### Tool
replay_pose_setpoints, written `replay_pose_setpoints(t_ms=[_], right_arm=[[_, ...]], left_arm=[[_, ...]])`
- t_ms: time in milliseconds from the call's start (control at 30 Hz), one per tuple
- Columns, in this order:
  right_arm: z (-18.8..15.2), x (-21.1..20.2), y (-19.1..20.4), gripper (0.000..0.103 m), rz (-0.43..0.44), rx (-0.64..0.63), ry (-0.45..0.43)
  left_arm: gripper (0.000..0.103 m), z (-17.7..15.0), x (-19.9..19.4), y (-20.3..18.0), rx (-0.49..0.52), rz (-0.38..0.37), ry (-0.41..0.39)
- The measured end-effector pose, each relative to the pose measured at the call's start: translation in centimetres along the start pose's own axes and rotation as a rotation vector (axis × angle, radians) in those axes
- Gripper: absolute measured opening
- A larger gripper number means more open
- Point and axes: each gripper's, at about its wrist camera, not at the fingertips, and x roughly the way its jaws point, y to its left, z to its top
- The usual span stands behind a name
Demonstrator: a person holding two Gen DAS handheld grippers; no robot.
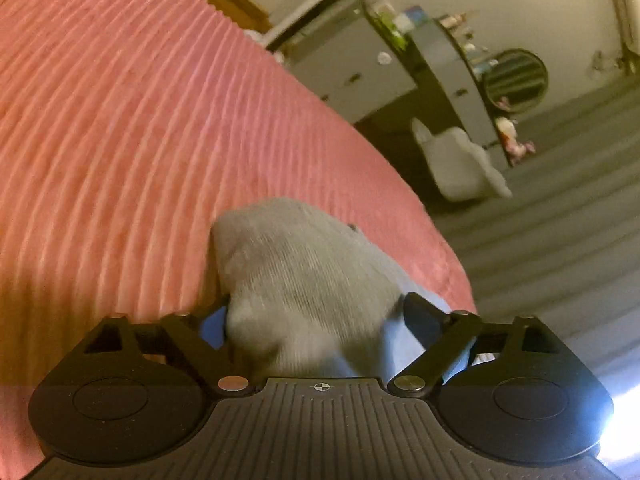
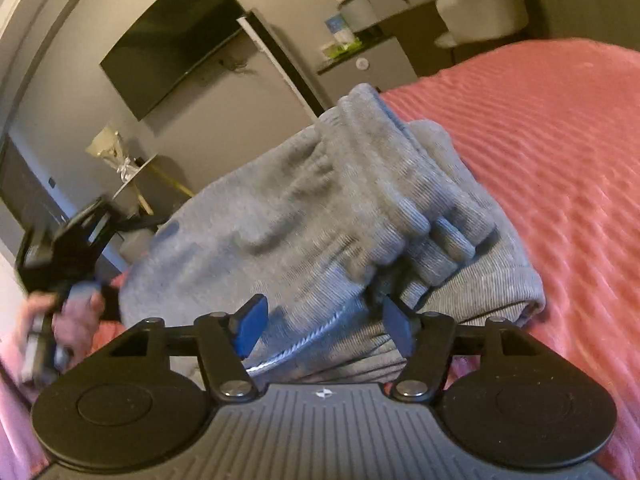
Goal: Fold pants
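Where the pink ribbed bedspread [image 2: 560, 152] nears its edge, the grey knit pants [image 2: 304, 208] lie on it in a thick bundle, with ribbed bands of cloth stacked in folds along the top and a pale drawstring trailing out low down. In the right wrist view the bundle fills the middle of the picture and runs down between the blue-padded fingers of the right gripper [image 2: 324, 320]. Its jaws stand partly apart with the cloth between them; whether the pads press on the fabric cannot be told through the blur.

Seen from the left wrist, a rounded hump of the same grey cloth [image 1: 304, 272] rises on the bedspread [image 1: 120, 120] and fills the gap of the left gripper [image 1: 316, 316]. Those jaws stand wide, and the fabric lies against both fingers, bulging between them, so they seem to have hold of a thick fold.

At the far left of the right wrist view, the left gripper [image 2: 86, 290] shows again, blurred, held in a person's hand [image 2: 68, 316] just beside the bundle's end.

Beyond the bed stand a grey and dark dresser [image 1: 400, 64] with small items on top, a round mirror [image 1: 515, 79], a white chair [image 1: 460, 160], and a dark flat screen [image 2: 172, 40] on the wall.
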Motion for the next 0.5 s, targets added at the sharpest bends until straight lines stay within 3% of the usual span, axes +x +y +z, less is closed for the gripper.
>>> replay_pose_setpoints(t_ms=[33, 100, 133, 200, 267, 333, 433, 500], right_arm=[[0.0, 0.1, 0.2, 0.067, 0.000, -0.014, -0.004], [0.0, 0.4, 0.3, 0.067, 0.003, -0.038, -0.004], [-0.3, 0.3, 0.4, 0.067, 0.003, -0.053, -0.009], [-0.9, 0.1, 0.5, 0.069, 0.007, -0.071, -0.022], [-1.1, 0.0, 0.5, 0.071, 0.018, -0.068, -0.027], [-0.8, -0.2, 0.1, 0.074, 0.033, -0.055, -0.031], [-0.7, -0.4, -0.5, 0.075, 0.064, -0.003, -0.040], [-0.5, -0.7, -1.1, 0.078, 0.086, 0.071, -0.046]], left_arm=[[0.064, 0.2, 0.2, -0.6, 0.055, 0.007, -0.047], [0.051, 0.0, -0.1, -2.1, 0.222, 0.043, -0.137], [0.051, -0.5, -0.3, -3.2, 0.325, 0.097, -0.193], [0.050, -2.2, -0.6, -5.2, 0.527, 0.326, -0.361], [0.052, -2.9, -0.4, -6.2, 0.632, 0.564, -0.462], [0.058, -3.5, -1.8, -6.3, 0.623, 0.539, -0.449], [0.076, -6.1, -5.1, -6.8, 0.577, 0.373, -0.456], [0.084, -8.5, -5.8, -7.7, 0.618, 0.291, -0.432]])
